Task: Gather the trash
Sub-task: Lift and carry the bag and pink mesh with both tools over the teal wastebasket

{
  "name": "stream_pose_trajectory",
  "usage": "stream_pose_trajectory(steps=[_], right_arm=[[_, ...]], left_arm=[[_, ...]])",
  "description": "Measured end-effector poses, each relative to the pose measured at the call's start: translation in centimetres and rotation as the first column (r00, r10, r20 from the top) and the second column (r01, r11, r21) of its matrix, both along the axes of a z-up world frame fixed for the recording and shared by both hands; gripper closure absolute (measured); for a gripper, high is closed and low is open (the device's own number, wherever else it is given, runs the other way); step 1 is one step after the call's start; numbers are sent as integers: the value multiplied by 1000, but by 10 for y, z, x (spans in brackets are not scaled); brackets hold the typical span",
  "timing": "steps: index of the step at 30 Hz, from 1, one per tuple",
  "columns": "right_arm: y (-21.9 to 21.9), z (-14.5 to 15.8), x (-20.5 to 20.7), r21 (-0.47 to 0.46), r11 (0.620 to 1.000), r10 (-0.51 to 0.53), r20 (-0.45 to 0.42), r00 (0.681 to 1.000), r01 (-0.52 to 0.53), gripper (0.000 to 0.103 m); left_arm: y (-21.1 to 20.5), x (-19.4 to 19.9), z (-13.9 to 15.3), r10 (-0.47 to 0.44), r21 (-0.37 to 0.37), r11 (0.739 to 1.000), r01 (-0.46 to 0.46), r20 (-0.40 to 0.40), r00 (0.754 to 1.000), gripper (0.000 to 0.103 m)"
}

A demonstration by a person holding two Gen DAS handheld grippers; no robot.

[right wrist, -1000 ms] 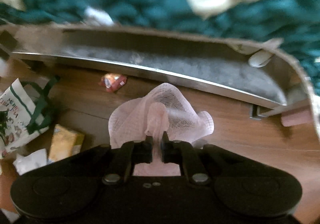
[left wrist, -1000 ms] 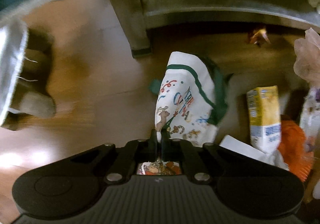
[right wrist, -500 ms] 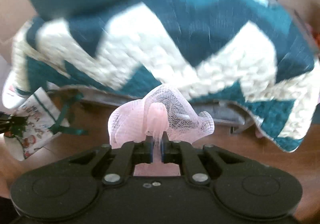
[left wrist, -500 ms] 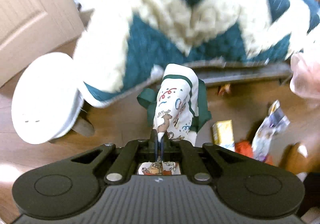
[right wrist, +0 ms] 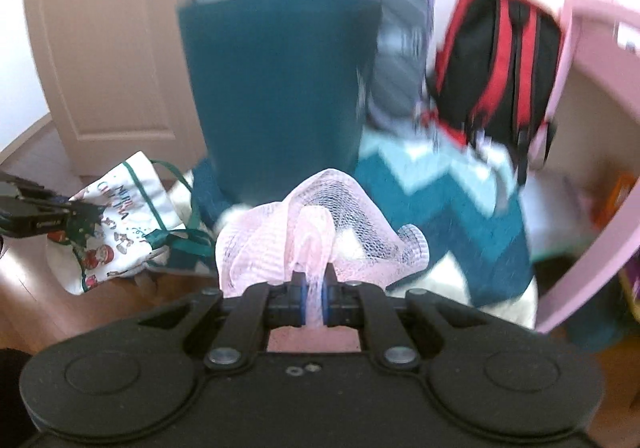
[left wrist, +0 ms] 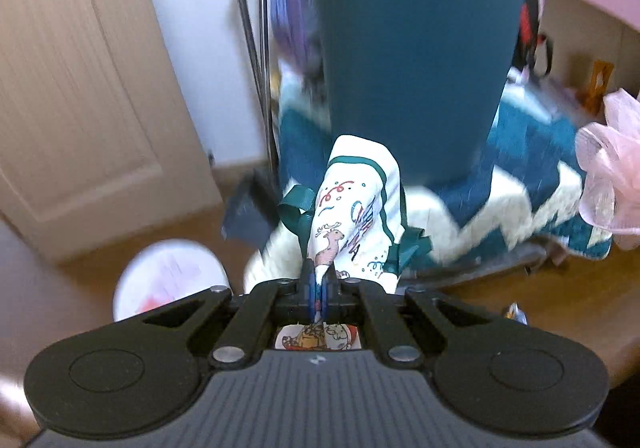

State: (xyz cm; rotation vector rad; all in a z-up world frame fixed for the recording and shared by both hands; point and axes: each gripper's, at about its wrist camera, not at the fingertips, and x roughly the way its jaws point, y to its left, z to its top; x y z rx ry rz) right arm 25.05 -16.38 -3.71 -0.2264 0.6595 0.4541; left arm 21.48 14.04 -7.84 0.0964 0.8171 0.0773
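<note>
My left gripper (left wrist: 318,284) is shut on a white Christmas gift bag (left wrist: 356,207) with green trim and ribbon handles, held up in the air. The bag and the left gripper also show at the left of the right wrist view (right wrist: 120,224). My right gripper (right wrist: 314,288) is shut on a pink mesh net (right wrist: 320,215), bunched and lifted off the floor. The net also shows at the right edge of the left wrist view (left wrist: 612,183).
A teal chair back (right wrist: 280,87) with a teal-and-cream zigzag blanket (right wrist: 472,207) stands ahead. A white round bin (left wrist: 168,284) sits on the wood floor at the lower left. A door (left wrist: 80,87), backpacks (right wrist: 500,67) and a pink desk (right wrist: 592,167) surround it.
Both grippers have risen from near the floor with their loads. The floor litter has dropped out of view and the chair back and room have come in.
</note>
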Motion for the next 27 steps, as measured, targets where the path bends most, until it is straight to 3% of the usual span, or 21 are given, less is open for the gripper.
stream_pose_trajectory(steps=[5, 11, 17, 21, 27], right_arm=[[7, 58, -6, 9, 999, 37, 122, 992, -38, 97], [23, 127, 5, 36, 997, 61, 259, 964, -73, 97], [43, 167, 38, 69, 996, 39, 308, 951, -63, 97], [59, 179, 61, 93, 994, 28, 310, 950, -60, 97], [81, 173, 96, 96, 994, 16, 283, 959, -45, 97]], left_arm=[[-3, -4, 78, 4, -19, 1000, -2, 123, 992, 100], [-17, 6, 169, 9, -12, 1000, -6, 262, 965, 100], [-35, 39, 250, 22, 19, 999, -31, 374, 927, 100], [-43, 66, 277, 26, 2, 1000, -30, 416, 909, 100], [-49, 115, 268, 27, -8, 1000, -26, 401, 916, 100]])
